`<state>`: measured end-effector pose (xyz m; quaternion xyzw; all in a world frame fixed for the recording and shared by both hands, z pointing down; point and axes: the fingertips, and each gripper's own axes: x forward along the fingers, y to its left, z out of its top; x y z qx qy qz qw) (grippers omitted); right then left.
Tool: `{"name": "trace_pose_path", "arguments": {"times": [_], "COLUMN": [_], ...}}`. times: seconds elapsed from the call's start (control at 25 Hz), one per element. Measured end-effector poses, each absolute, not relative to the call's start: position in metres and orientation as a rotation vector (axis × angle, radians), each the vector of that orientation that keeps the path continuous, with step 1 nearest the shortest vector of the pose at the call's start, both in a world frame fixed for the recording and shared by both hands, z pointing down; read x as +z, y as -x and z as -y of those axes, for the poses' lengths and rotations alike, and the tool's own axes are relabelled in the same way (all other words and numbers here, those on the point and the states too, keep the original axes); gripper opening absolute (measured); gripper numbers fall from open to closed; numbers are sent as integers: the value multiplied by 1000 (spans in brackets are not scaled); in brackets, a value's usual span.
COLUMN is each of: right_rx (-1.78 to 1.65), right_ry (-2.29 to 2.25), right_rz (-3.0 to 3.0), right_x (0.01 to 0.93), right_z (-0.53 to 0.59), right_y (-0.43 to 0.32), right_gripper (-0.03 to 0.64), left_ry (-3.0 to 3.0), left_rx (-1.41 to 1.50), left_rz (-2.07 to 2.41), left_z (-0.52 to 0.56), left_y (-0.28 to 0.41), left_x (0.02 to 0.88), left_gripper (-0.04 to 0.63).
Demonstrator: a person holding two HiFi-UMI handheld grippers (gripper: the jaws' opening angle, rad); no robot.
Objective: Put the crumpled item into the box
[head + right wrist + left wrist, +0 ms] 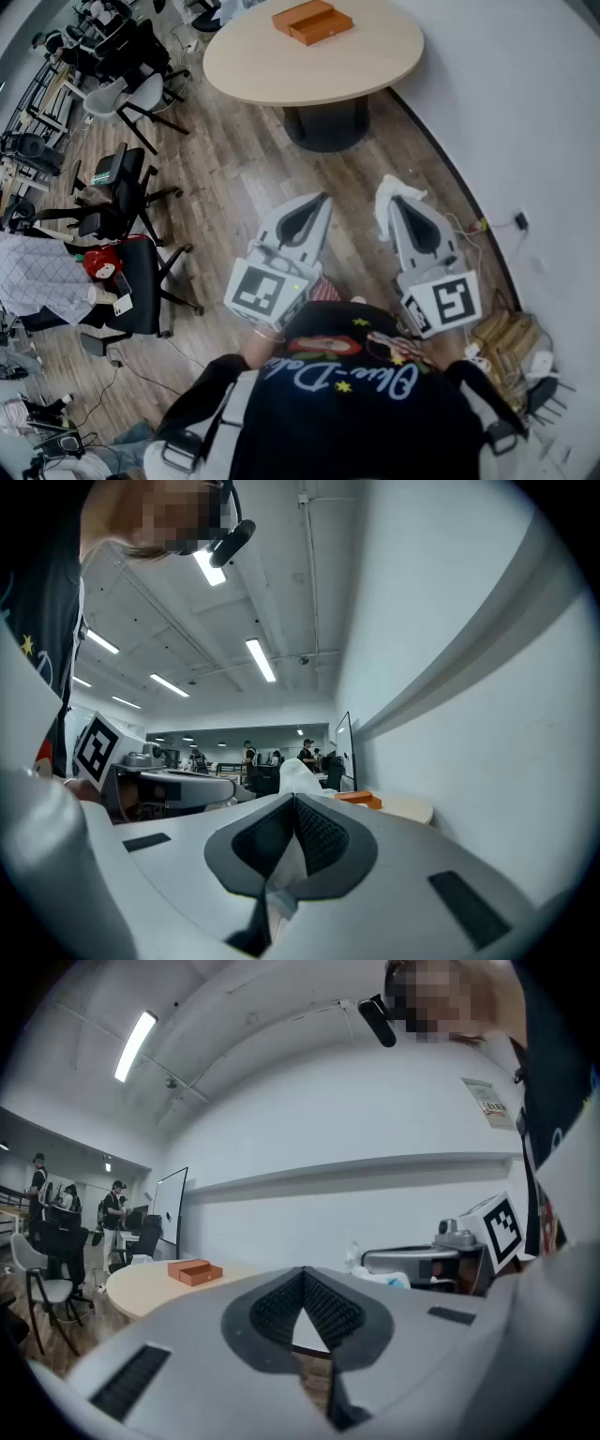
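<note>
Shows, in the head view, a steep look down onto a wood floor [234, 178], with two hand-held grippers side by side in the lower middle of the frame.

Lower centre-left: the left hand-held gripper [323, 199], jaws pressed together to a point with nothing between them. Same in the left gripper view [302, 1274], with the dark ribbed pads meeting at the tip and only a small triangle of background visible below that.

Lower centre-right: the right hand-held gripper [397, 208], jaws clamped on a white crumpled item [382, 212], poking out past the tips and drooping slightly towards the left of the frame. In the right gripper view [292, 799], the same white item [298, 776] pinched between the pads and rising just above the tips.

Top centre of the head view: a round, pale wood counter [281, 66] on a dark pedestal, well apart from both grippers. On its far side, an orange box [312, 21], flat and rectangular, nothing visible in it from here. Appears small and distant in both gripper views too [194, 1271].

Along the left edge, office chairs [122, 183] in black and white. Down the right side, a plain white wall [525, 112]. Far left of the left gripper view, people [114, 1213] standing at a distance.
</note>
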<state>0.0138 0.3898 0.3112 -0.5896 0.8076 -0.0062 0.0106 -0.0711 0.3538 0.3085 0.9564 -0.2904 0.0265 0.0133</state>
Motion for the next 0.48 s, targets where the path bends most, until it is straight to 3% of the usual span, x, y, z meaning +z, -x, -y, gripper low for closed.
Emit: {"name": "trace_pose_path", "arguments": {"times": [0.48], "right_rx": [-47], "right_ry": [1845], "right_rz": [-2507], "right_x": [305], "right_z": [-396], "right_y": [-16], "right_gripper": [0], "left_ry": [-2970], "left_rx": [86], "left_rz": [899], "left_z": [-361], "left_y": [71], "left_x": [309], "left_gripper": [-8]}}
